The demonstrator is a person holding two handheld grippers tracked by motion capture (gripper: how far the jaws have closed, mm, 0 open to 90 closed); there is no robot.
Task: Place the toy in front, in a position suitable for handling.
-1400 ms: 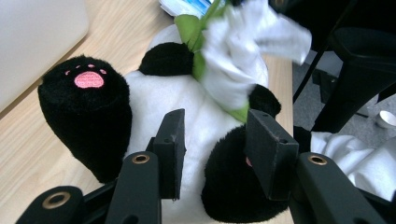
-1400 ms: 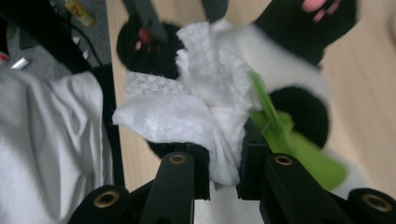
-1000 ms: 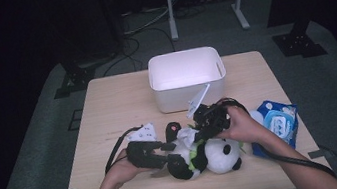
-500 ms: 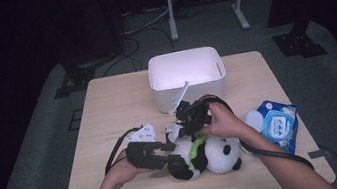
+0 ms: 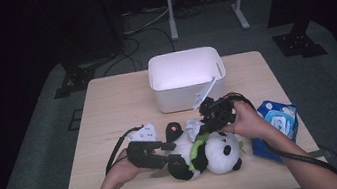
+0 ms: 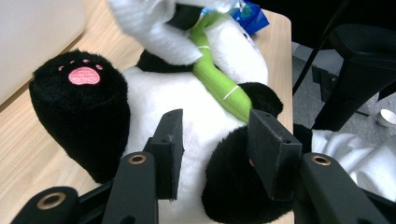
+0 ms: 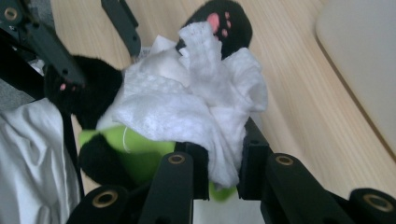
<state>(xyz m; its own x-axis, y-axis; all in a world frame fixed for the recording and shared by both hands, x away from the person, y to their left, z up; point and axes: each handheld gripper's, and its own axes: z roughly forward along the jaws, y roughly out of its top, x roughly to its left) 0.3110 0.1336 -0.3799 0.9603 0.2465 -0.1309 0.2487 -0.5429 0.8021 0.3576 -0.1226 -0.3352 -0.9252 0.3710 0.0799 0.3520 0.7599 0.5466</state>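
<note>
A black-and-white panda plush (image 5: 215, 153) lies on its back near the table's front edge, with a green scarf (image 6: 219, 79) round its neck. My left gripper (image 5: 165, 154) comes in from the left. Its jaws grip the panda's lower body (image 6: 201, 135) between white belly and black leg. My right gripper (image 5: 208, 119) is over the panda's belly, shut on a crumpled white wipe (image 7: 187, 98). The wipe rests on the plush, close to a raised black paw with pink pads (image 7: 219, 23).
A white bin (image 5: 154, 79) stands behind the panda at mid-table. A blue pack of wipes (image 5: 276, 121) lies at the right edge. A small white object (image 5: 144, 132) sits left of the panda. Cables trail from both grippers.
My right gripper carried the wipe left across the panda's belly, then back a little to the right. The left gripper and the panda stayed put.
</note>
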